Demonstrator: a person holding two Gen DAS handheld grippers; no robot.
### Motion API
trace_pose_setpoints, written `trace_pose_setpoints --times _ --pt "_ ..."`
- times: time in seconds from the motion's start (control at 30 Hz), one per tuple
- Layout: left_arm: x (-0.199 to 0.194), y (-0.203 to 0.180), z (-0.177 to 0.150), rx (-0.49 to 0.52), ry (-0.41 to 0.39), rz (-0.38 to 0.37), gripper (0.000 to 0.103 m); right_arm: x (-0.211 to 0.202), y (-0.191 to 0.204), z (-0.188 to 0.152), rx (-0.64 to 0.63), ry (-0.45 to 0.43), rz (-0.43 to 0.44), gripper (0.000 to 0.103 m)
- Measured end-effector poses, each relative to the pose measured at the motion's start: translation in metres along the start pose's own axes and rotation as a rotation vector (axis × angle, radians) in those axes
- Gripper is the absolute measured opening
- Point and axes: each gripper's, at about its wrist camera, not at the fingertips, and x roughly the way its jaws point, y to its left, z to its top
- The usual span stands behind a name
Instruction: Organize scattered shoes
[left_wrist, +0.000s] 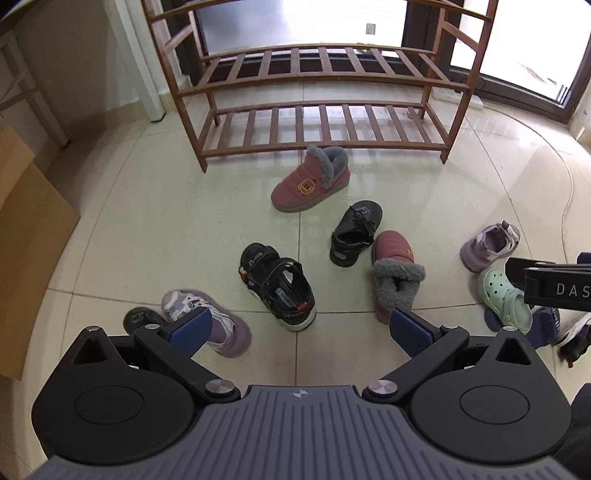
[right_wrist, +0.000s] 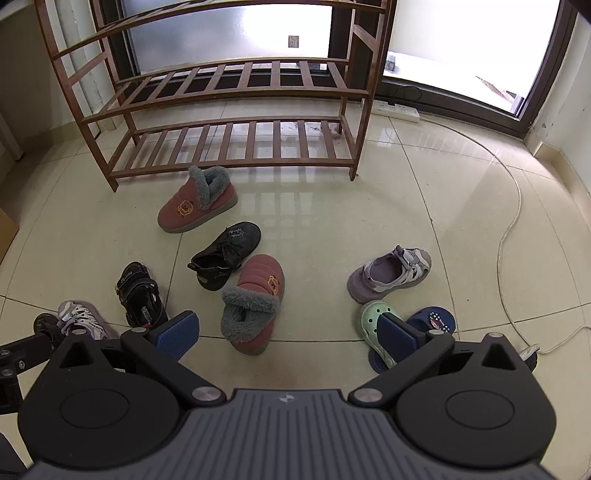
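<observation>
Several shoes lie scattered on the tiled floor before a brown wooden shoe rack (left_wrist: 317, 79) (right_wrist: 236, 92) whose shelves hold nothing. A pink fur-lined boot (left_wrist: 312, 181) (right_wrist: 197, 201) lies nearest the rack, its mate (left_wrist: 395, 273) (right_wrist: 255, 302) closer to me. Between them rests a black lace shoe (left_wrist: 354, 232) (right_wrist: 225, 254). A black sandal (left_wrist: 279, 284) (right_wrist: 140, 295), a lilac sneaker (left_wrist: 218, 325) (right_wrist: 83, 319), a lilac sandal (left_wrist: 489, 245) (right_wrist: 389, 273), a mint clog (left_wrist: 504, 297) (right_wrist: 373, 321) and a navy slipper (right_wrist: 434, 319) lie around. My left gripper (left_wrist: 299, 330) and right gripper (right_wrist: 286, 334) hover open above the floor, holding nothing.
A cardboard box (left_wrist: 26, 221) stands at the left. A white power strip (right_wrist: 397, 109) lies by the glass door, and its cable (right_wrist: 509, 221) curves across the floor on the right. White furniture legs (left_wrist: 147, 74) stand left of the rack.
</observation>
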Motion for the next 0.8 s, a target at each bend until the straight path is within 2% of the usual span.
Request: trace_pose_setpoints --times 0.07,0.13,0.27,0.37,0.6,0.8 --pt "0.0007 -0.0014 0.0007 0.014 -0.012 0.006 0.103 -0.0004 0.0 0.0021 0.0 -0.001 0.002 0.103" --pt "0.0038 -0.002 0.0022 0.019 0.016 0.013 0.103 0.0002 -0.0005 0.0021 -0.004 0.0 0.001 0.103" --pt "0.0016 0.002 -0.0011 -0.009 0.009 -0.017 0.103 0.0016 -0.0043 0.0018 -0.001 0.003 0.005 0.103" --pt "0.0039 0.002 -0.0034 0.001 0.024 0.001 0.103 0.0001 0.0 0.0022 0.001 -0.001 0.003 0.103" --pt "0.0021 0.0025 -0.0043 -0.018 0.037 -0.029 0.103 0.0011 -0.0079 0.0015 0.005 0.002 0.007 0.103" --pt "0.0003 0.0018 -0.0046 -0.023 0.033 -0.043 0.103 -0.0002 0.0003 0.0023 0.007 0.004 0.004 0.103"
